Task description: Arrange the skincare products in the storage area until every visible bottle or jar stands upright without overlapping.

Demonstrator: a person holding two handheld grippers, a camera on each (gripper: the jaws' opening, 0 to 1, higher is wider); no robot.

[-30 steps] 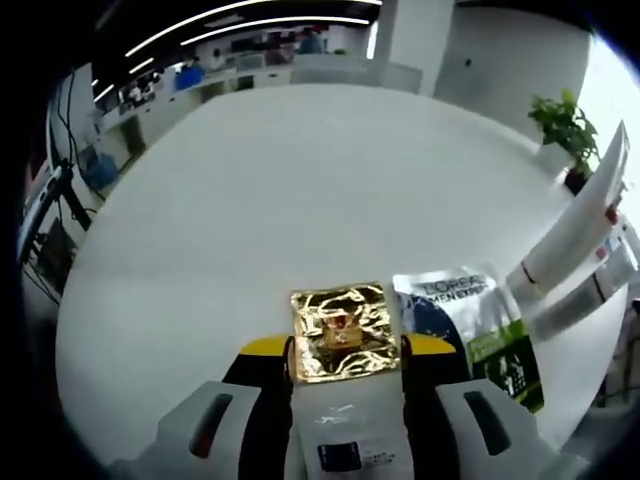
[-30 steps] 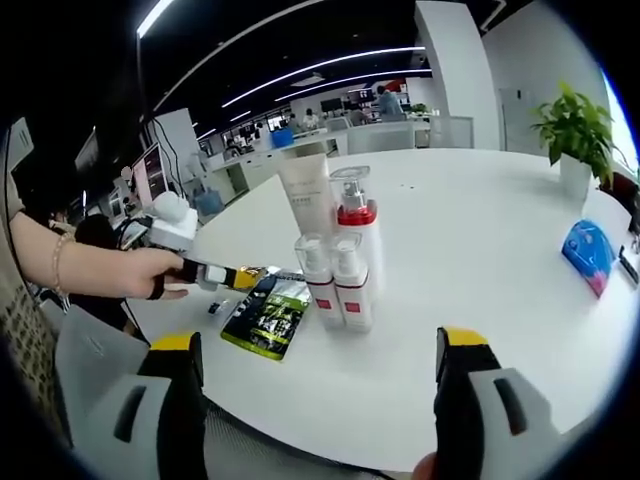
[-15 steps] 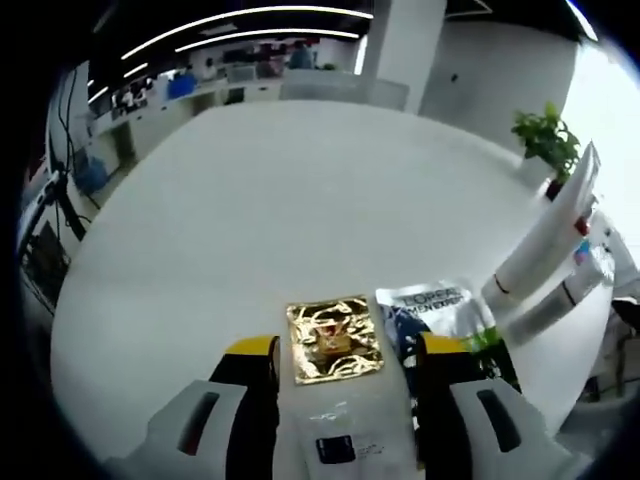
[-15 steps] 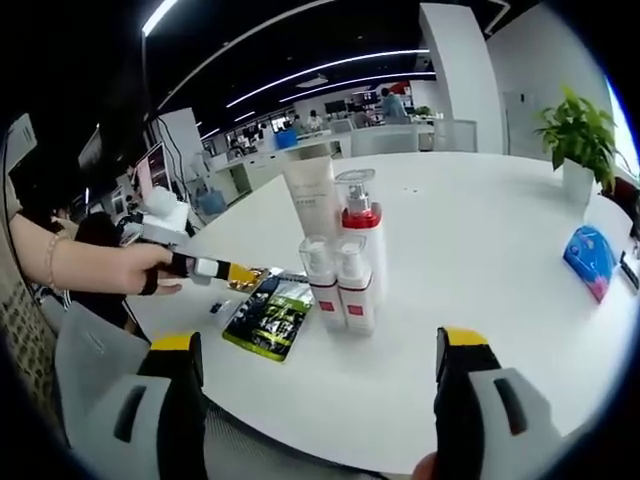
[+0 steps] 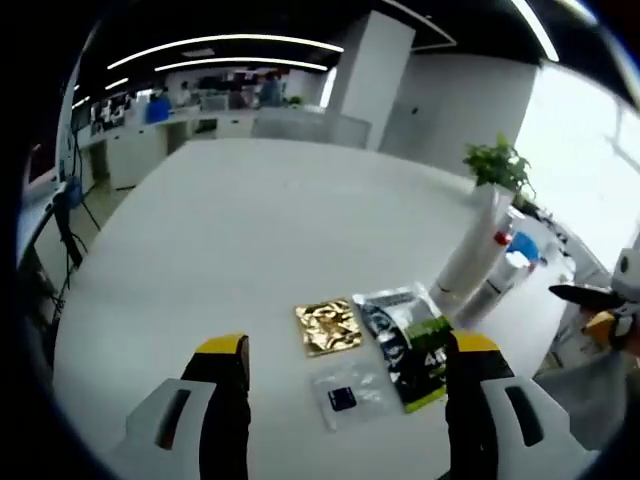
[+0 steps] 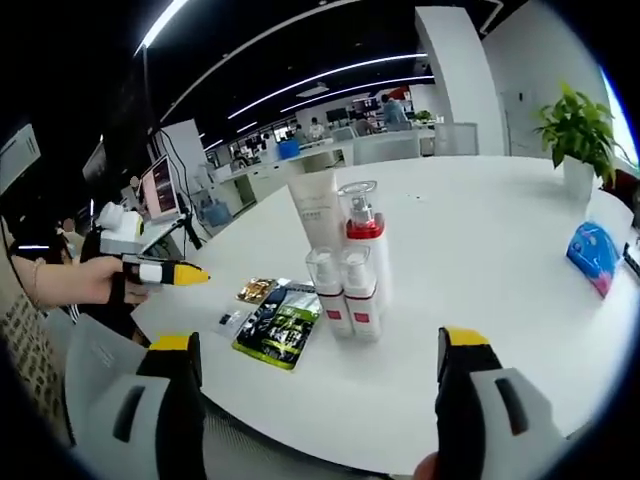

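Both grippers hang wide-jawed and empty over the desk (image 6: 480,300) — bottles (image 6: 352,290) upright, gold sachet (image 5: 329,326) and green pouch (image 5: 412,345) lying flat, likely next to tidy.

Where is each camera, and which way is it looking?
Left gripper view: rides the left gripper, above the table's edge, looking down at the gold sachet and green packet; its open jaws show.
Right gripper view: rides the right gripper, facing the standing bottles; open jaws, a hand holding the left gripper.
Both see the sachets, the bottles and the plant.
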